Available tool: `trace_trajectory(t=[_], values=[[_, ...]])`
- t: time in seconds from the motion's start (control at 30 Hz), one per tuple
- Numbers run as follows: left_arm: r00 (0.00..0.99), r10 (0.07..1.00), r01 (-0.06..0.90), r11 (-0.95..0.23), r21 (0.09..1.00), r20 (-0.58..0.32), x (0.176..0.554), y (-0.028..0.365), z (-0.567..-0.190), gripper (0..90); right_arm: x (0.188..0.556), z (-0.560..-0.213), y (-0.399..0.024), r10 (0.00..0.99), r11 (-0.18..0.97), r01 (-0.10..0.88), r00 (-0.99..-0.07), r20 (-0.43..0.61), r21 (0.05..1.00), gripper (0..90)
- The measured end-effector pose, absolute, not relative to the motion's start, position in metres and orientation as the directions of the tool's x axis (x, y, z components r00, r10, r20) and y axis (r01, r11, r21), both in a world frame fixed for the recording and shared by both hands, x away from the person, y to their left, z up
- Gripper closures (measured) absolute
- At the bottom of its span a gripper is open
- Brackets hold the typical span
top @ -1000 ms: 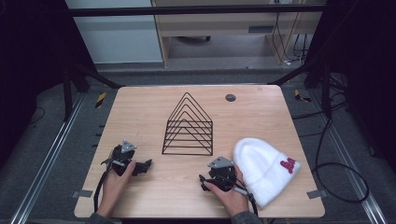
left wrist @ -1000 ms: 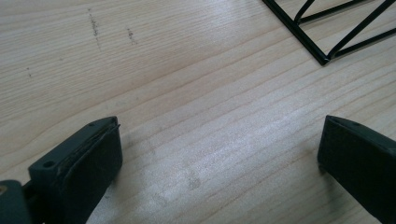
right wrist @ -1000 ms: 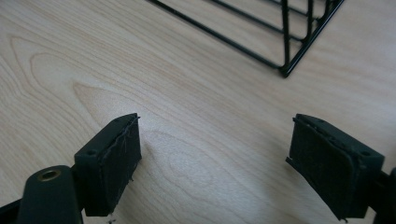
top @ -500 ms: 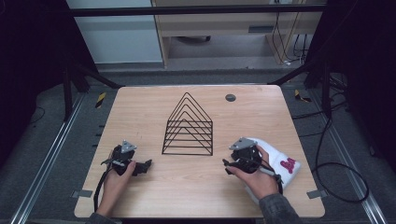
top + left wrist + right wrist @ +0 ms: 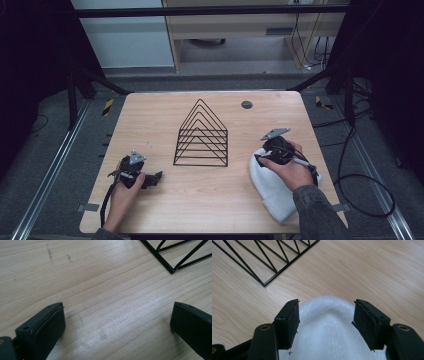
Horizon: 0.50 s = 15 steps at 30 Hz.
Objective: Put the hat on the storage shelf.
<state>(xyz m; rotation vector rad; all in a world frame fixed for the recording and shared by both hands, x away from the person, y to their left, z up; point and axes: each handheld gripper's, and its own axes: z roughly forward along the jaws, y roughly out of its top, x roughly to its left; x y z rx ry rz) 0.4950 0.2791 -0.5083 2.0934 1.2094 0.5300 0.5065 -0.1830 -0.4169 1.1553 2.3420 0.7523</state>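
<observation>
Right gripper point(image 5: 325, 320) over the fluffy white knit beanie point(image 5: 329, 332), just right of the black wire triangular rack point(image 5: 201, 135); its jaws have just been closing, straddling the crown, pads seemingly not yet pressing. Sink deeper before pinching. Left gripper point(image 5: 117, 325) gapes empty.

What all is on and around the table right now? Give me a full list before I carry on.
Knit hat: one, white, near right part of the table, under the right hand; its rounded end lies between the right gripper's jaws.
Wire rack: one, black, triangular frames, upright at table centre.
Small disc: one, dark, far side of the table, right of centre.
Table: one, light wood.
Left gripper: black, near left, jaws wide apart over bare wood, nothing between them.
Right gripper: black, over the hat; jaws have just been closing, pads not clearly pressing the hat.
</observation>
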Motion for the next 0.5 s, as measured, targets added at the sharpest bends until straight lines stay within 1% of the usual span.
trace_trajectory(t=[0.2,0.4,0.5], values=[[0.495,0.868,0.604,-0.362,0.71,0.021,0.495,0.279,-0.508,0.0,0.521,-0.419,-0.186,0.814,0.52,0.6,-0.565,-0.138,0.608,42.7],[0.495,0.869,0.604,-0.359,0.712,0.019,0.495,0.279,-0.508,0.0,0.525,-0.422,-0.178,0.806,0.526,0.609,-0.579,-0.12,0.593,40.7],[0.498,0.867,0.602,-0.361,0.712,0.019,0.495,0.279,-0.508,0.0,0.526,-0.423,-0.171,0.791,0.551,0.595,-0.595,-0.14,0.585,40.7]])
